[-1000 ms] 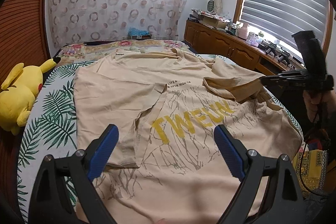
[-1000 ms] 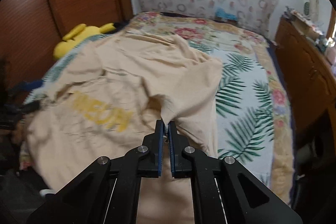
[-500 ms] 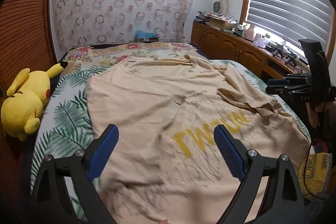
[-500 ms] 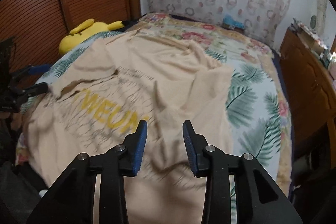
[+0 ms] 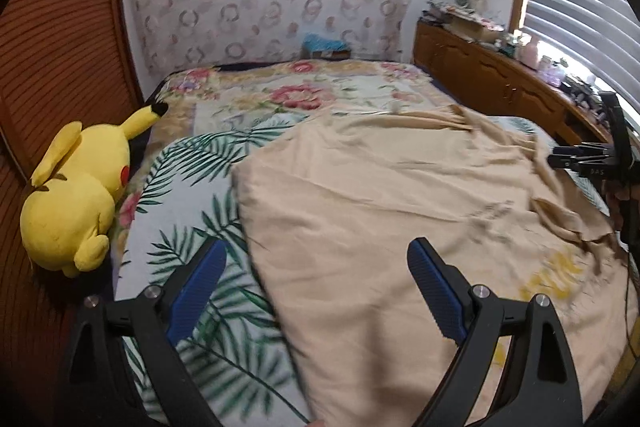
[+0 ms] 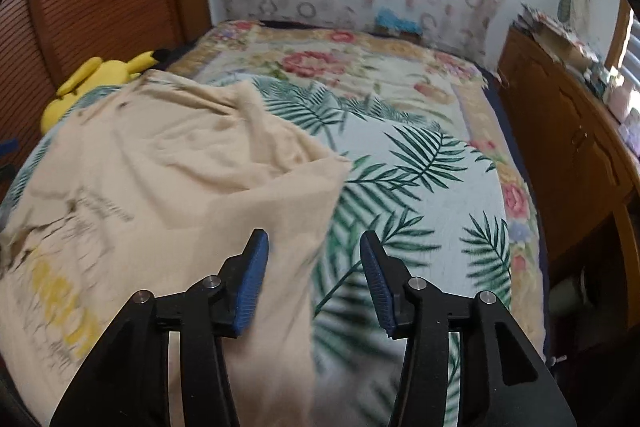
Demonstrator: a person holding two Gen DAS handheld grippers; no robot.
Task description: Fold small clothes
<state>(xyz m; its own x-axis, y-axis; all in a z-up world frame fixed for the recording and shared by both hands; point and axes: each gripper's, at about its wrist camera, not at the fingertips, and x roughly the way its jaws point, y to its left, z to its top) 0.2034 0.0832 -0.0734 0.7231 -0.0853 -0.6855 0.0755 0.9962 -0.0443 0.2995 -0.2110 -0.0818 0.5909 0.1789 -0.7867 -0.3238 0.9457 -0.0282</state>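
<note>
From the left wrist, the left gripper point(image 5: 314, 283) stands wide open, holding nothing, above the left edge of the beige T-shirt point(image 5: 380, 195) spread on the bed point(image 5: 192, 187). From the right wrist, the right gripper point(image 6: 314, 279) is opening, empty, over the shirt's right edge.

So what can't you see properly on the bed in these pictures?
- Yellow letters on the beige shirt: blurred in both views, unreadable.
- Shirt's near hem: cut off behind the left hand-held gripper.
- Yellow plush toy: half hidden behind the shirt, right view.
- Clutter on the wooden cabinet: too small.
</note>
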